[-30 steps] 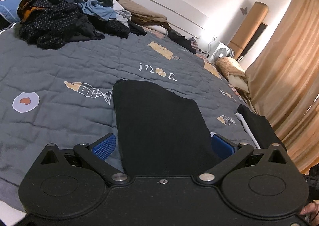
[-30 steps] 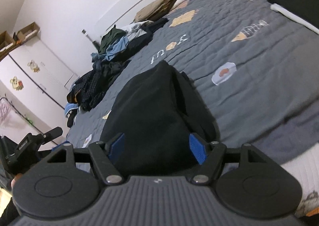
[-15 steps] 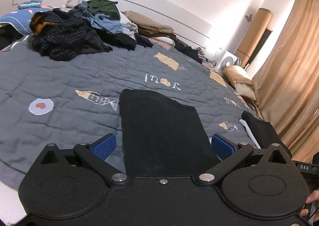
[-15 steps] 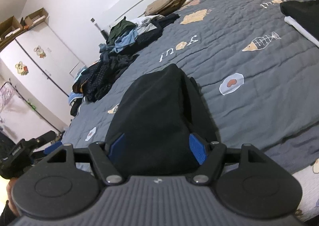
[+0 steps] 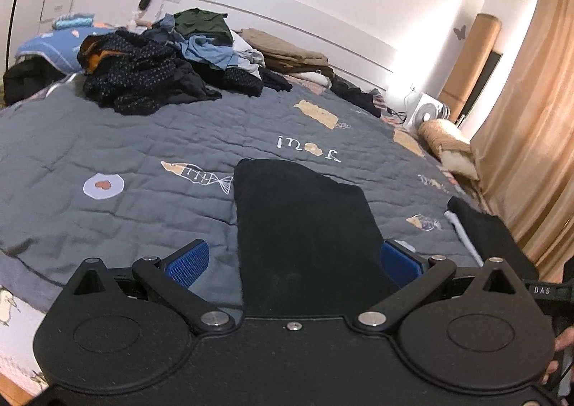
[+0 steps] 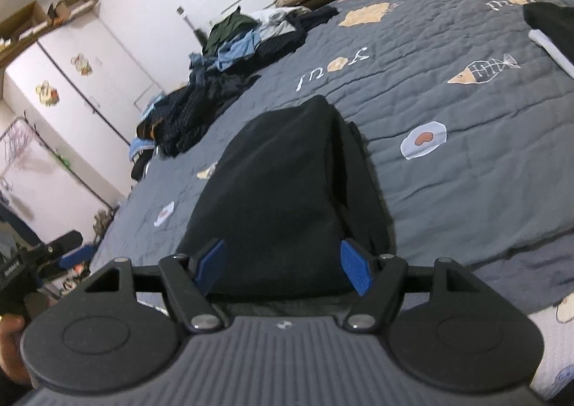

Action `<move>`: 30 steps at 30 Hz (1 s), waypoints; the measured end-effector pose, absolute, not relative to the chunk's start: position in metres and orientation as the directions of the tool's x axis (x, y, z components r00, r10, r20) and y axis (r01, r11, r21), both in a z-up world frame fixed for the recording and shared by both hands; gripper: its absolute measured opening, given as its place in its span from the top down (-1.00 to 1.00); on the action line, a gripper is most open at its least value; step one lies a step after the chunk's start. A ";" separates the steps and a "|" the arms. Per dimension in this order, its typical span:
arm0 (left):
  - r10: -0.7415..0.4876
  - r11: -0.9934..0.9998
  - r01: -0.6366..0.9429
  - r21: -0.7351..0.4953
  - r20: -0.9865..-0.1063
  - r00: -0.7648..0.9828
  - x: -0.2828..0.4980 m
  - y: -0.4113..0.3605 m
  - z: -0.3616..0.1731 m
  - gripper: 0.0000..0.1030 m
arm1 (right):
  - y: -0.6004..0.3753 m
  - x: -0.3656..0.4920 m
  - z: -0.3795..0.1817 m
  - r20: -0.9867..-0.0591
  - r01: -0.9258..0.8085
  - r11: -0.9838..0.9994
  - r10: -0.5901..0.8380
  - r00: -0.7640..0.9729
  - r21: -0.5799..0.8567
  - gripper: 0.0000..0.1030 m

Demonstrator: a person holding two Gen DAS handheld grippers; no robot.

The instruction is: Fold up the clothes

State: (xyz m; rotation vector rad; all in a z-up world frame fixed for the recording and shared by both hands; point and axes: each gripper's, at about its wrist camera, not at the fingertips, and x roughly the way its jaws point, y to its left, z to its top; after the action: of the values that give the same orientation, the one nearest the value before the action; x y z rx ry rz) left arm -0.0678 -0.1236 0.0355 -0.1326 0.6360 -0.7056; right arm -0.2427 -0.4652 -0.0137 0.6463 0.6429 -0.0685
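Lying between open left claw pads | black garment | quilt

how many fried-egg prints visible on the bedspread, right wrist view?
2. One fried-egg print lies right of the folded black garment; a second lies left of it, nearer the bed edge. Others may be hidden under the garment or the clothes pile.
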 end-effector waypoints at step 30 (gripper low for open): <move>-0.699 0.698 0.542 -0.468 -0.610 0.373 0.069 -0.165 -0.036 -1.00 | -0.548 -0.206 -0.105 -0.592 0.248 0.664 0.359 0.721 0.705 -0.38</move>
State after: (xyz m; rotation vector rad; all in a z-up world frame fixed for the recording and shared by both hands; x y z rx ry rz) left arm 0.0692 -0.1654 -0.0364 -0.2010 0.8804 -0.8016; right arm -0.2059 -0.5481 -0.1052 0.8654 0.7882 0.0704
